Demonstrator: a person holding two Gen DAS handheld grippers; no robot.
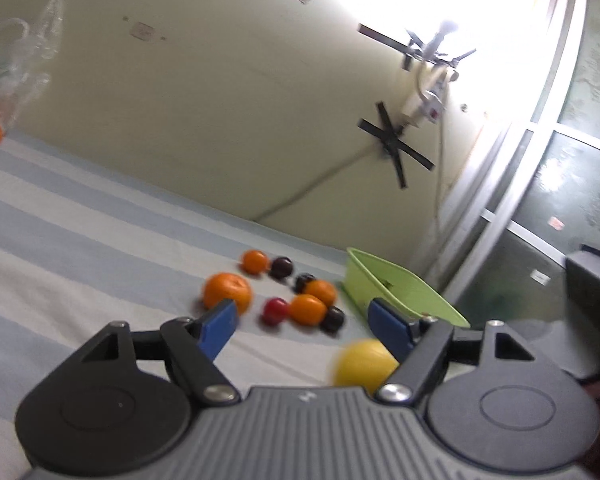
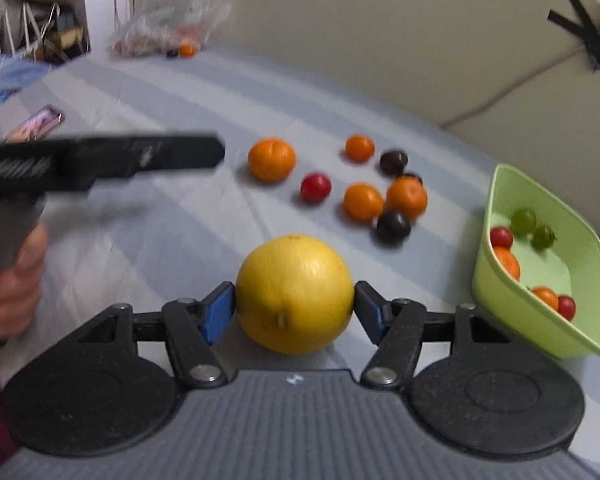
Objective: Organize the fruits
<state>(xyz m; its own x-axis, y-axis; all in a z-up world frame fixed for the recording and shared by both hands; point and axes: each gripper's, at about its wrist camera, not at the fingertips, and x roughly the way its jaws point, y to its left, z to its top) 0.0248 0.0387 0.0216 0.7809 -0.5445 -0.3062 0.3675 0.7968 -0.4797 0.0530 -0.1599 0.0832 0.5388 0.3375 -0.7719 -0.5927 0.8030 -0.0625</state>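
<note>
A large yellow fruit [image 2: 295, 294] sits between the blue pads of my right gripper [image 2: 294, 304], which press on its two sides. It also shows low in the left wrist view as a blurred yellow fruit [image 1: 362, 362], partly behind the right finger. My left gripper [image 1: 302, 312] is open with nothing between its fingers. Beyond it, on the striped cloth, lie several oranges [image 1: 227, 292], dark plums [image 1: 281, 267] and a red fruit [image 1: 275, 311]. The same oranges [image 2: 271, 159] lie ahead of the yellow fruit. To the right, a green tray [image 2: 512, 308] holds red, green and orange fruit.
A hand [image 2: 12, 292] holds the left gripper's black body [image 2: 140, 156] at the left. A clear plastic bag [image 2: 172, 20] with more fruit stands at the far edge, and a phone [image 2: 40, 122] lies at the left. Behind the bed is a wall with taped cables [image 1: 396, 144].
</note>
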